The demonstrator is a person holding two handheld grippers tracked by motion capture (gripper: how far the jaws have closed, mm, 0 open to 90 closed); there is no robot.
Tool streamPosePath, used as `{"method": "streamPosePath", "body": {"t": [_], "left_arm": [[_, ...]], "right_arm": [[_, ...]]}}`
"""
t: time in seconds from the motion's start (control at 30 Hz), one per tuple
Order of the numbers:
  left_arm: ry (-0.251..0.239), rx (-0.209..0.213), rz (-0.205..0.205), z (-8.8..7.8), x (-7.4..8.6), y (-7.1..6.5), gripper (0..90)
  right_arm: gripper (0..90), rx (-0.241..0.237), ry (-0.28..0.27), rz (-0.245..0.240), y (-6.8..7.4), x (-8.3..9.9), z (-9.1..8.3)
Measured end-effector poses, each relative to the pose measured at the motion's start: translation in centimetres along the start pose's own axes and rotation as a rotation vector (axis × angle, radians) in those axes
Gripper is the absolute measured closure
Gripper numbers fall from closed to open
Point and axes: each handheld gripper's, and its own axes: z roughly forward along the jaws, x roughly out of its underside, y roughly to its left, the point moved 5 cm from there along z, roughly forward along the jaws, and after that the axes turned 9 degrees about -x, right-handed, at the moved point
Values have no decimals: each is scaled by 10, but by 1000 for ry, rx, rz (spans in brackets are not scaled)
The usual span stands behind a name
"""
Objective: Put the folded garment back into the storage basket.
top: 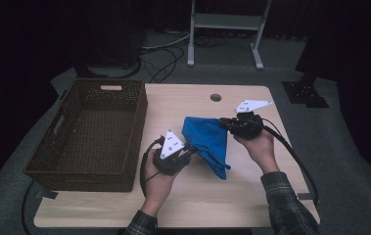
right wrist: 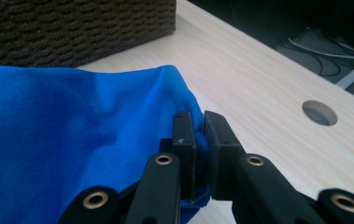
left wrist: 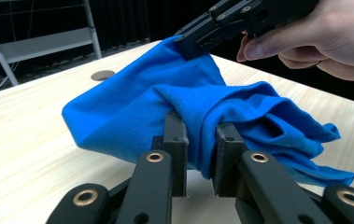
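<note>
The blue cloth (top: 206, 142) hangs stretched between both grippers above the wooden table (top: 124, 205), its long axis running from the left gripper (top: 187, 149), clamped on a bunched fold, up to the right gripper (top: 223, 123), clamped on a corner; the wicker basket (top: 70, 169) stands left of both hands, nearer the left one, in a dark room

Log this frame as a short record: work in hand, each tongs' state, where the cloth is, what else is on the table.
work: blue cloth held up between both tongs
left tongs: shut on a bunched fold of the cloth
right tongs: shut on the cloth's edge
cloth position: mostly lifted, lower end hanging toward the table, right of the basket
basket: brown wicker, at the table's left side, nothing seen inside
table hole: round, near the far edge
</note>
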Motion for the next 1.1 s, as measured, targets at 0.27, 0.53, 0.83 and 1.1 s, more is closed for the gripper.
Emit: {"method": "streamPosePath", "body": {"t": [0.27,0.53,0.83,1.1], "left_arm": [[-25,-27,1,-8,-21,11,791],[-38,-61,18,-17,-37,21,791],[-51,-90,12,-28,-45,38,791],[-59,-115,0,-40,-50,58,792]], "right_arm": [[836,8,-17,-20,0,-21,-5],[836,8,-26,-44,2,-44,-3],[836,-6,-34,-72,9,-69,9],[836,-26,-40,-75,14,-84,24]]}}
